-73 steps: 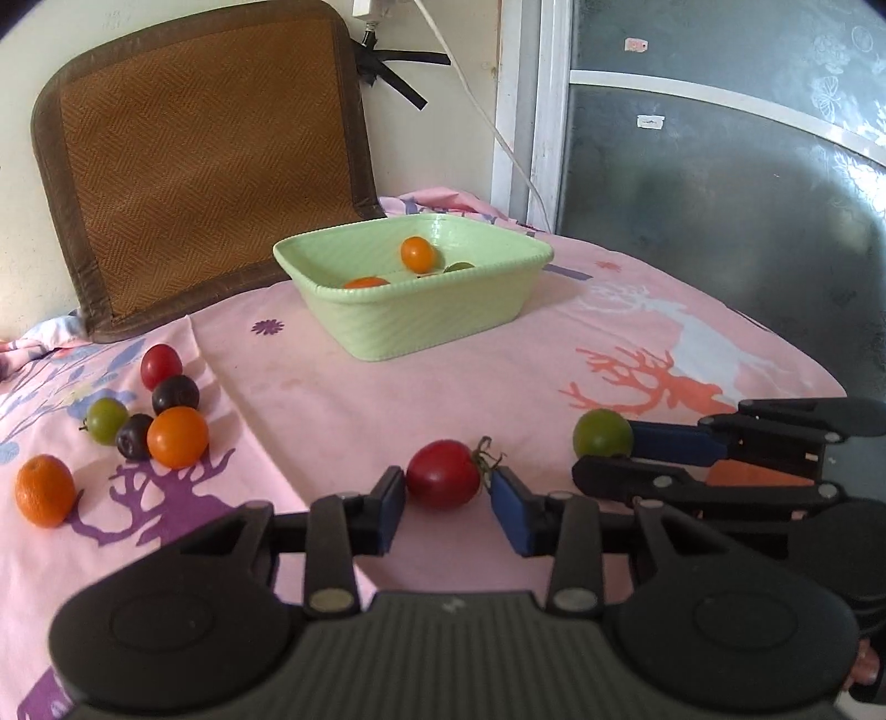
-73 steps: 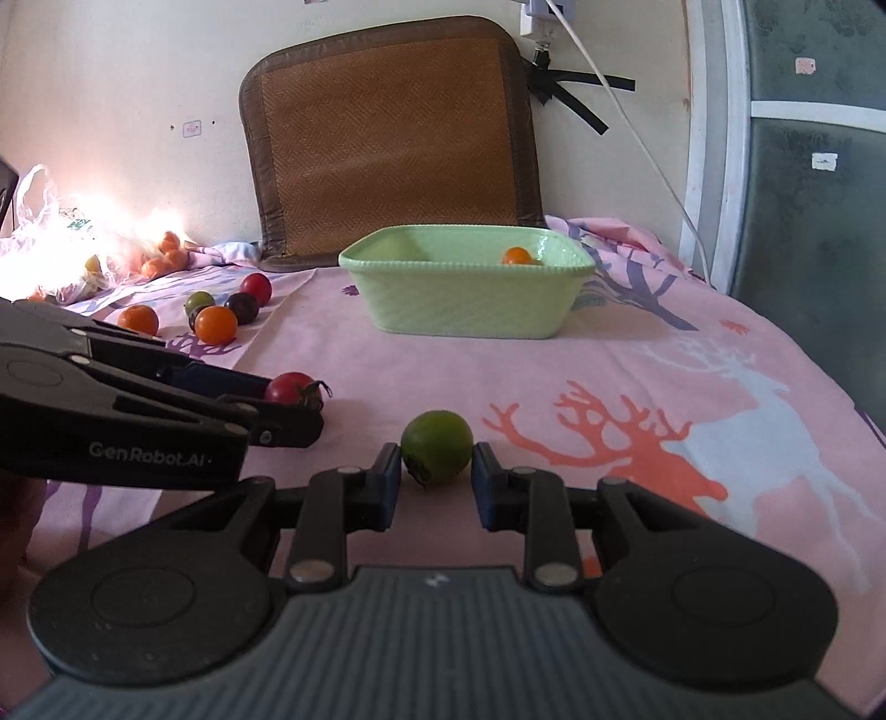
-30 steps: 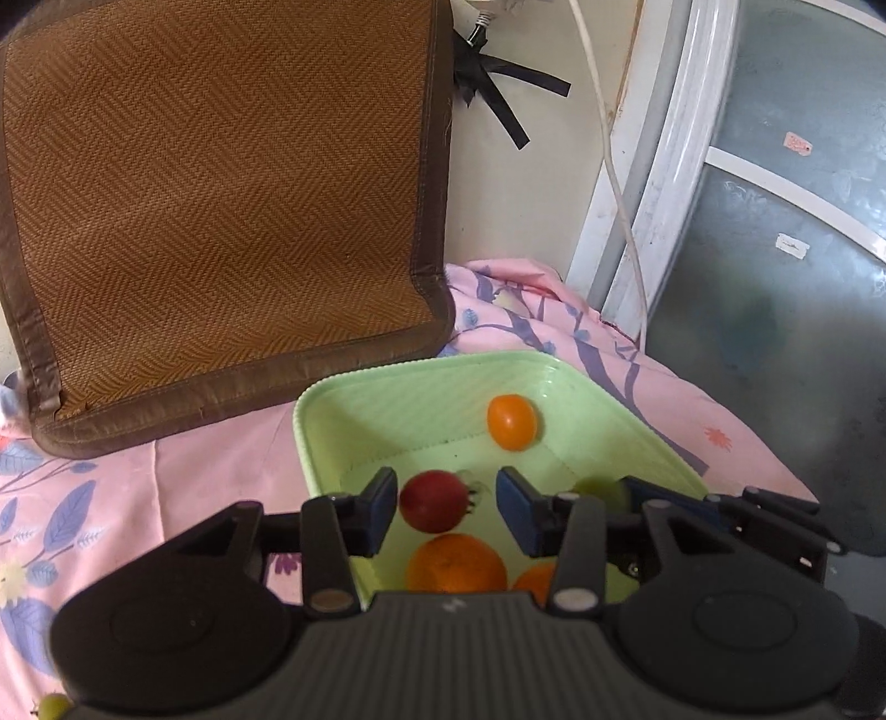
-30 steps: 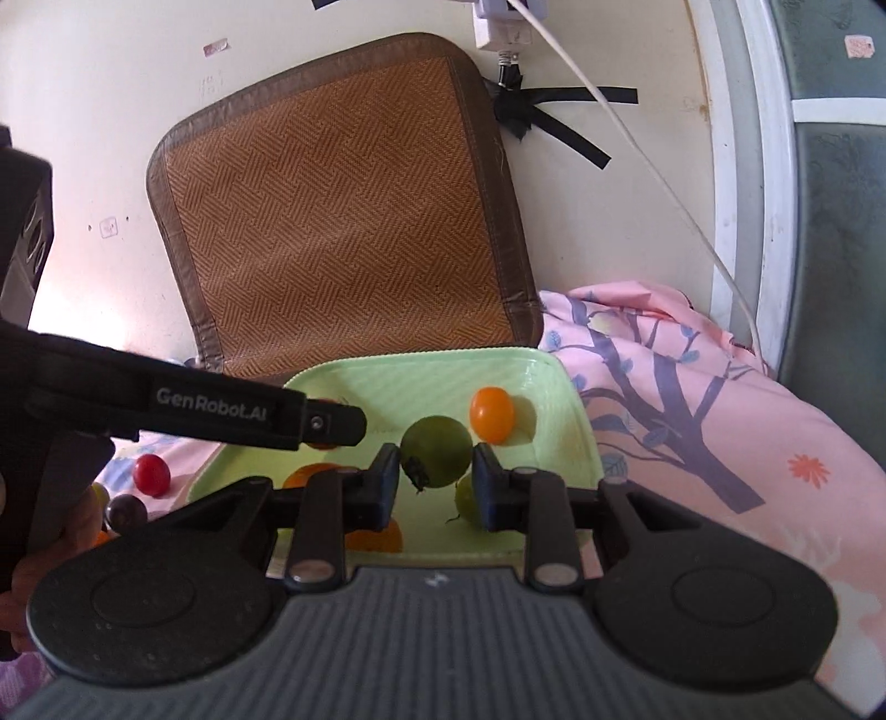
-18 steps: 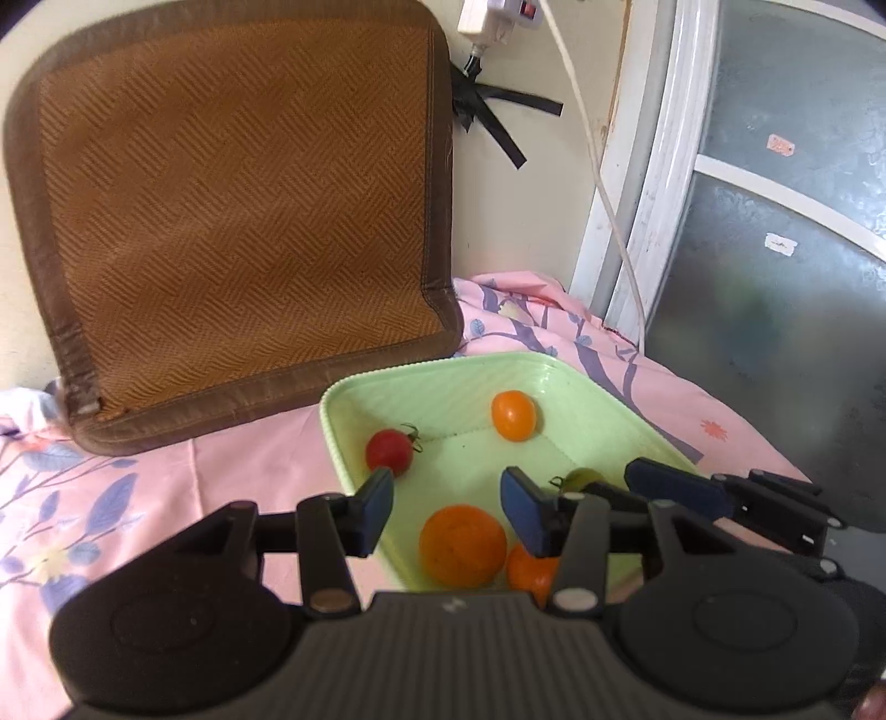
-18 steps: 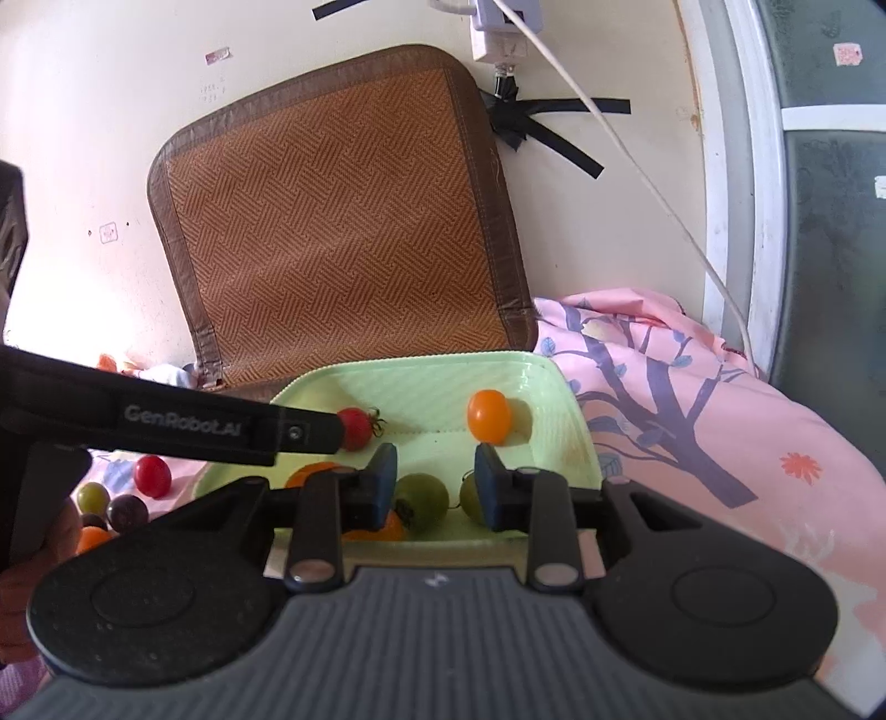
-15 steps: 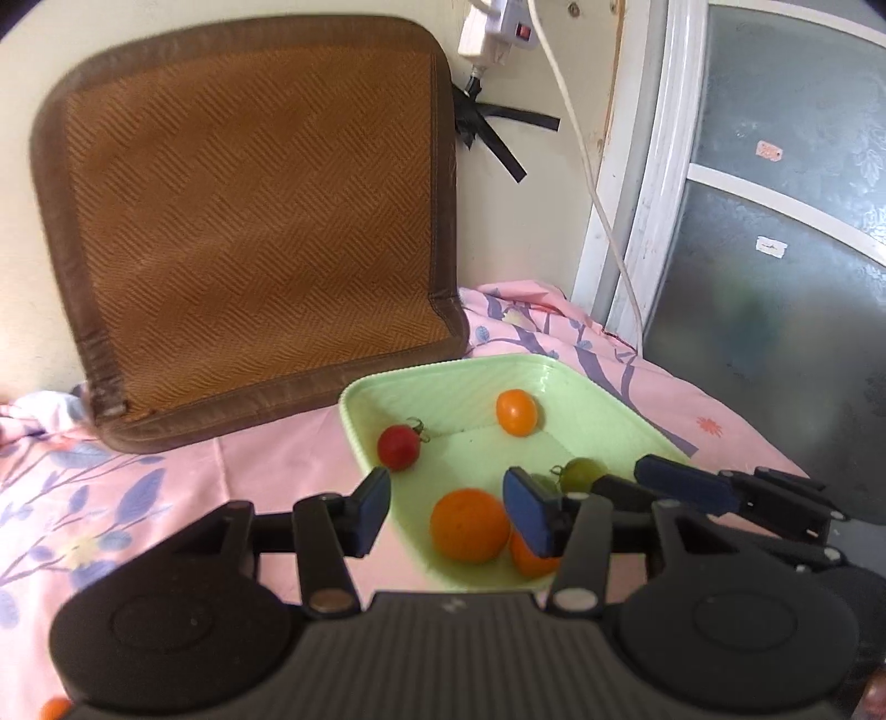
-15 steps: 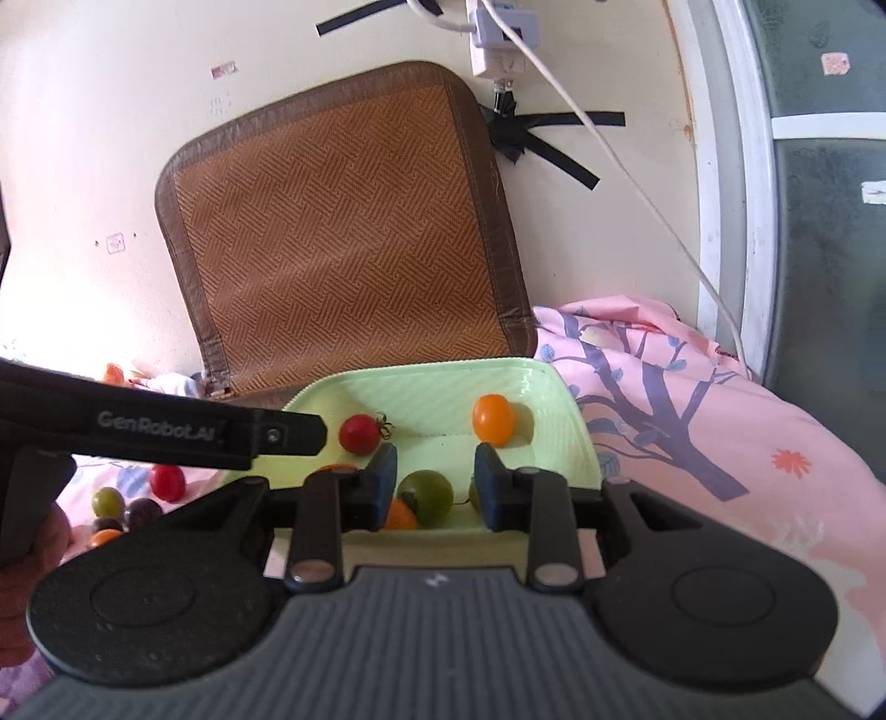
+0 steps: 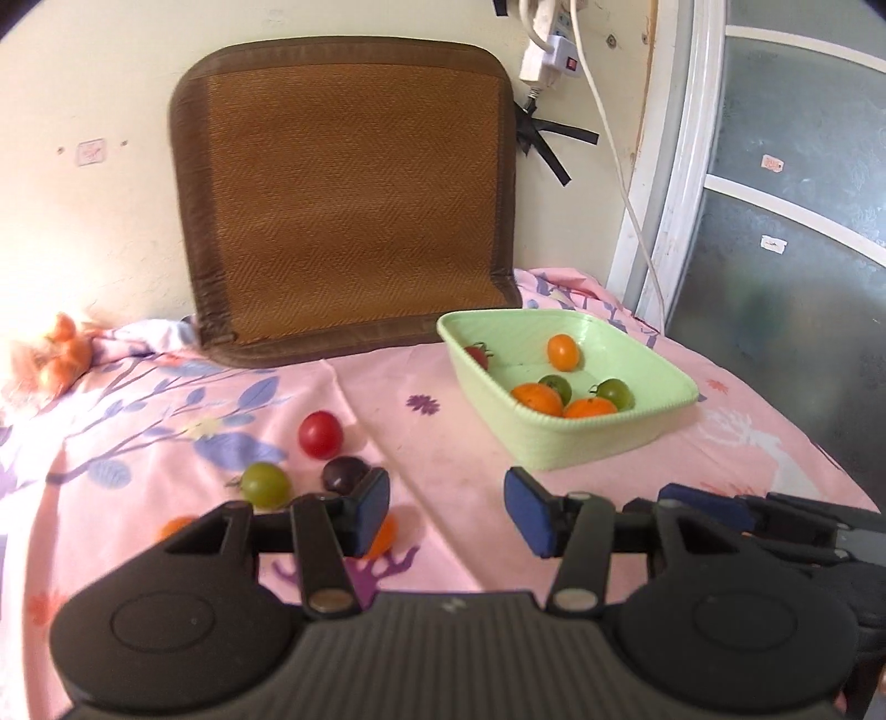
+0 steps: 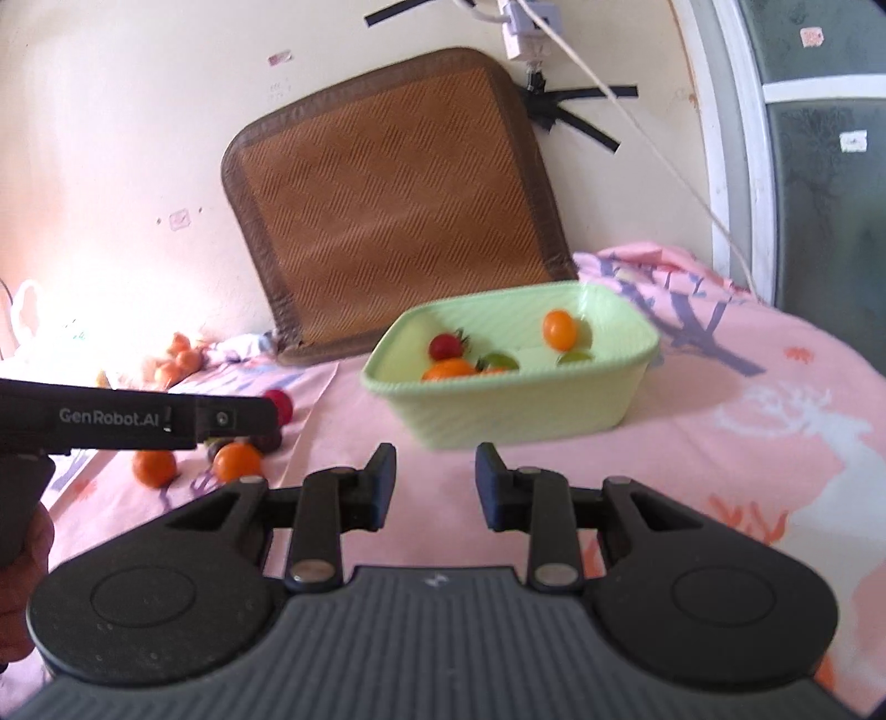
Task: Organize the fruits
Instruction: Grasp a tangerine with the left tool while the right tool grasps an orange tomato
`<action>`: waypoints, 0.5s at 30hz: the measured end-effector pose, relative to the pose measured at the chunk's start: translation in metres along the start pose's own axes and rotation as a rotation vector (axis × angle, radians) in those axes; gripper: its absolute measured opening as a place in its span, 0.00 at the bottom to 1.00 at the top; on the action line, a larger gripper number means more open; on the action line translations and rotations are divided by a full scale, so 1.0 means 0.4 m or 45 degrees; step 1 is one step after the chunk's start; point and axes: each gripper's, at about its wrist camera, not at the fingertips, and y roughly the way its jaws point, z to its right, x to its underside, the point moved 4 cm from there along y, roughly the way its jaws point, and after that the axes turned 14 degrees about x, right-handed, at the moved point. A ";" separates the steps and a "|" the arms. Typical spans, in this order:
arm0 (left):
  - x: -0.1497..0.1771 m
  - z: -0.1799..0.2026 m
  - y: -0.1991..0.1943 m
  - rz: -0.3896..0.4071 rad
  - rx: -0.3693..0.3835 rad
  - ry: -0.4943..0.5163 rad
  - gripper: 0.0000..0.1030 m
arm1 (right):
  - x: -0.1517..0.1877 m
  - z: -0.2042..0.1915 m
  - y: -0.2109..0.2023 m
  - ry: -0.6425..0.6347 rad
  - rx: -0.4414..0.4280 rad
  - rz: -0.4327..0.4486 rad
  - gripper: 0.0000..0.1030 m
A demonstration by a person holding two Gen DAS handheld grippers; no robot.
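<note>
A light green basket [image 9: 581, 443] [image 10: 526, 410] stands on the pink cloth and holds several fruits: a red tomato [image 9: 477, 355] [image 10: 446, 346], oranges [image 9: 536, 399], green tomatoes [image 9: 614, 392]. Loose fruits lie to its left: a red tomato [image 9: 319, 434], a green one [image 9: 266, 485], a dark plum [image 9: 344, 475], oranges [image 10: 237, 462]. My left gripper [image 9: 446, 512] is open and empty above the cloth, near the loose fruits. My right gripper [image 10: 436, 482] is open and empty in front of the basket.
A brown woven mat [image 9: 349, 221] leans on the wall behind the basket. A power strip and cable [image 9: 545, 50] hang at upper right. A glass door [image 9: 786, 221] is at the right. A bag of oranges [image 9: 55, 354] lies far left.
Both grippers have let their fruits go into the basket, the red tomato and the green tomato. Both have drawn back from the basket, the left one toward the loose fruits.
</note>
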 end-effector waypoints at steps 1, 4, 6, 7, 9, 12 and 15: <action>0.012 -0.010 -0.019 0.010 -0.002 -0.006 0.46 | 0.007 -0.008 -0.002 -0.001 -0.008 -0.019 0.33; 0.052 -0.046 -0.074 0.025 -0.037 -0.014 0.47 | 0.026 -0.037 -0.008 -0.022 -0.030 -0.055 0.33; 0.079 -0.075 -0.107 0.026 -0.076 -0.019 0.47 | 0.035 -0.060 -0.010 -0.054 -0.043 -0.068 0.33; 0.090 -0.090 -0.121 0.025 -0.099 -0.024 0.47 | 0.040 -0.071 -0.010 -0.071 -0.050 -0.071 0.33; 0.102 -0.117 -0.140 0.029 -0.130 -0.037 0.47 | 0.044 -0.097 -0.003 -0.097 -0.065 -0.081 0.33; 0.100 -0.159 -0.150 0.037 -0.169 -0.056 0.47 | 0.045 -0.138 0.013 -0.129 -0.105 -0.096 0.33; 0.087 -0.201 -0.135 0.037 -0.210 -0.073 0.48 | 0.036 -0.188 0.029 -0.190 -0.143 -0.088 0.33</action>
